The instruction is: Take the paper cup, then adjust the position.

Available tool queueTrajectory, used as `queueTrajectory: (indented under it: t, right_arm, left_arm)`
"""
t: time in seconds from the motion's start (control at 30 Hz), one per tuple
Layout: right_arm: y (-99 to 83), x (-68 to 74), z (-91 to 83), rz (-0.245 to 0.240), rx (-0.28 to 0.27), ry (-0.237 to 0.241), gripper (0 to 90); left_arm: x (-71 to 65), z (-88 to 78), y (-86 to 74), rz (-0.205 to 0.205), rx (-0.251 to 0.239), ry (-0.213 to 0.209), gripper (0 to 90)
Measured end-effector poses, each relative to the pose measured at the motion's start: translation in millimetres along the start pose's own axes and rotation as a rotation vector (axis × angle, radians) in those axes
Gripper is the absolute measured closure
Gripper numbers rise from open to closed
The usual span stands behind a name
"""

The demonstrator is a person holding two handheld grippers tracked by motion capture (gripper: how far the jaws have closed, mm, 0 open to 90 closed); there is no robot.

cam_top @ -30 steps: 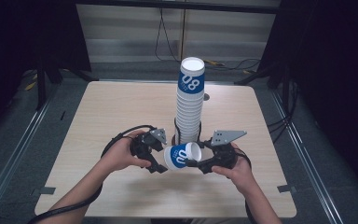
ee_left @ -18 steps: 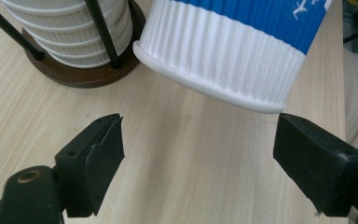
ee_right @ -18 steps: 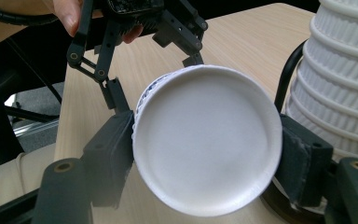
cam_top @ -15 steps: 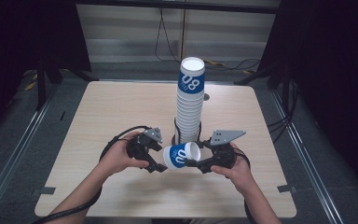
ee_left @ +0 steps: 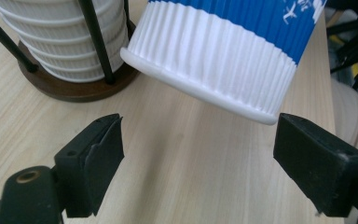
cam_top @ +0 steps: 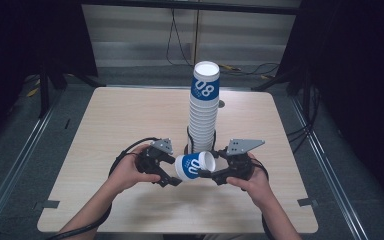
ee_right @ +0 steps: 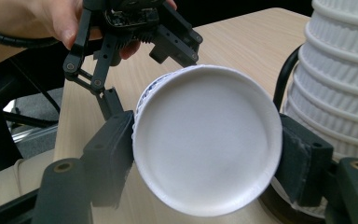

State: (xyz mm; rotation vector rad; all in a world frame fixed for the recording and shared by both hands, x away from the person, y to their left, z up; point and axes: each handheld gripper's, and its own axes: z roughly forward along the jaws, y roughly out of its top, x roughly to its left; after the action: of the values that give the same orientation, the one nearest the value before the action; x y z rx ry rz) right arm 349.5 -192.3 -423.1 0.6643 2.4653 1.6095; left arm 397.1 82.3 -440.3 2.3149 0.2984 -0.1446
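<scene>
A single paper cup [cam_top: 195, 166], white with a blue band, is being held on its side just above the wooden surface [cam_top: 130, 115], directly in front of a tall stack of matching cups [cam_top: 203, 112]. The stack is standing in a holder [ee_left: 72, 84] with a dark round base and thin black rods, near the middle of the surface.

The right tool [cam_top: 215, 176] is being kept closed on the cup: in the right gripper view the cup's closed white base [ee_right: 207, 151] is facing the camera, and a black jaw is pressed against each side of it.

The left tool [cam_top: 169, 172] is being held open at the other end of the cup. In the left gripper view its two black jaws are spread wide, and the cup's rolled rim [ee_left: 200, 88] is hanging just above and between them, touched by neither.

Compared with half a second and a second earlier, almost nothing is being changed: cup, hands and both tools are being kept in nearly the same places. This is judged to be a pause in a handover or a regrip, with the left tool lined up but not yet closed. Until it is closed, the cup is being carried by the right tool alone.
</scene>
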Motion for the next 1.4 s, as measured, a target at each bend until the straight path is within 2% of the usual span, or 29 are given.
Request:
queueTrajectory:
  t: [0.07,0.17,0.23,0.53,0.57,0.6,0.7,0.8,0.87,0.9,0.93,1.13,1.17,1.23,1.4]
  right_arm:
    - [-0.3,-0.1,-1.1,0.003,-0.004,0.0,28.1]
    - [-0.4,0.1,-1.6,0.0,-0.001,-0.003,28.1]
    - [0.0,0.3,-2.3,-0.001,0.001,-0.006,28.1]
    - [-1.8,0.3,-4.4,0.002,-0.003,-0.011,28.1]
    - [-2.0,0.6,-4.5,0.005,-0.005,-0.011,28.0]
    - [-2.6,0.7,-4.6,0.005,-0.006,-0.01,28.1]
    - [-3.1,0.7,-4.9,0.006,0.0,-0.017,28.1]
    - [-2.2,-0.4,-4.8,0.006,-0.002,-0.02,28.1]
    - [-2.3,-1.3,-3.3,0.005,-0.002,-0.019,28.0]
    - [-2.4,-1.4,-2.6,0.006,-0.003,-0.014,28.0]
    - [-2.3,-1.5,-2.0,0.004,0.0,-0.017,28.0]
    - [-3.8,-1.3,2.4,0.015,0.001,-0.004,28.1]
    - [-3.6,-1.0,2.8,0.012,0.003,-0.006,28.0]
    - [-2.7,0.0,4.2,0.01,0.001,-0.001,28.0]
    - [-1.9,-0.5,6.2,0.013,-0.002,0.009,28.1]
  left_arm:
    - [-0.1,0.9,-0.1,-0.002,-0.015,0.002,15.7]
    - [-0.6,0.4,1.4,0.009,-0.011,0.011,15.7]
    - [-0.4,-0.1,2.3,0.004,-0.024,-0.001,15.7]
    - [-1.9,1.4,3.3,0.019,-0.019,-0.002,15.7]
    - [-2.9,2.1,2.8,0.006,-0.024,0.003,15.6]
    - [-2.0,2.0,2.7,0.02,-0.019,0.006,15.7]
    - [-2.9,3.1,1.9,0.011,-0.026,-0.004,15.6]
    - [-1.7,4.5,1.7,0.027,-0.021,-0.008,15.6]
    - [-0.9,4.4,1.7,0.022,-0.031,-0.006,15.7]
    - [-1.0,5.3,1.6,0.009,-0.052,-0.01,15.6]
    - [0.5,4.6,1.8,0.024,-0.047,-0.013,15.7]
    - [0.1,5.8,-0.3,0.003,-0.102,-0.005,15.5]
    - [-0.3,5.1,-0.7,0.001,-0.097,0.001,15.5]
    - [-0.6,5.6,-1.6,-0.002,-0.119,-0.01,15.2]
    - [-2.2,3.0,-0.7,0.008,-0.121,0.01,14.9]
